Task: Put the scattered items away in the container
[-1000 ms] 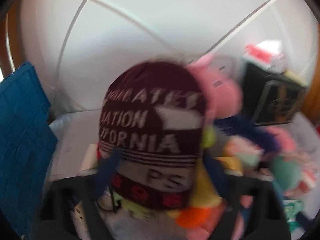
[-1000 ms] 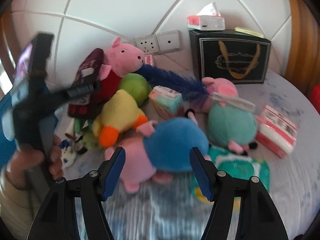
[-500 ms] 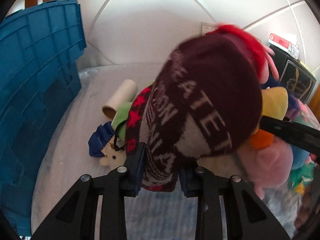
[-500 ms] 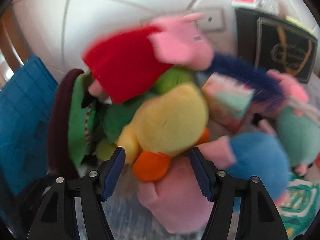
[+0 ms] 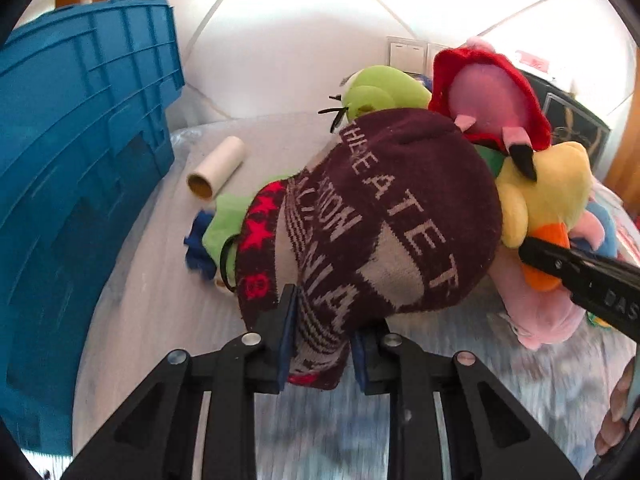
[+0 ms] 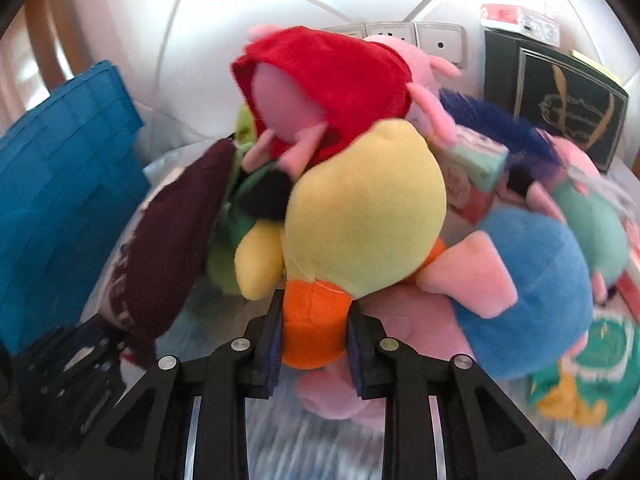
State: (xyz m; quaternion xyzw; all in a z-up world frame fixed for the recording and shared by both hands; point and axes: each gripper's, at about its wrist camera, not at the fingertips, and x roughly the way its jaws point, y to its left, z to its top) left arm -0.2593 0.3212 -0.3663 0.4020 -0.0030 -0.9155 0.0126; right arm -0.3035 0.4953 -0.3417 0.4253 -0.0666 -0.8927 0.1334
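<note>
My left gripper (image 5: 322, 332) is shut on the folded brim of a maroon knitted hat (image 5: 392, 216) with grey lettering, and the hat fills the middle of the left wrist view. A yellow duck plush (image 6: 368, 216) lies on the toy pile. My right gripper (image 6: 314, 340) is closing, its blue pads pressing both sides of the duck's orange foot (image 6: 316, 320). The blue container (image 5: 80, 160) stands at the left, its ribbed wall facing me. In the right wrist view the hat (image 6: 176, 248) hangs at the left beside the container (image 6: 60, 184).
A pink pig in a red dress (image 6: 328, 84) rests on the duck, with a green plush (image 5: 384, 88) behind the hat. A cardboard tube (image 5: 216, 170) lies by the container. A blue-bodied pig plush (image 6: 532, 292) and a black gift box (image 6: 560, 100) sit to the right.
The right gripper has come down onto the pile and closed its jaws on the duck's orange foot. The left gripper has carried the hat leftward, so the blue container looms larger.
</note>
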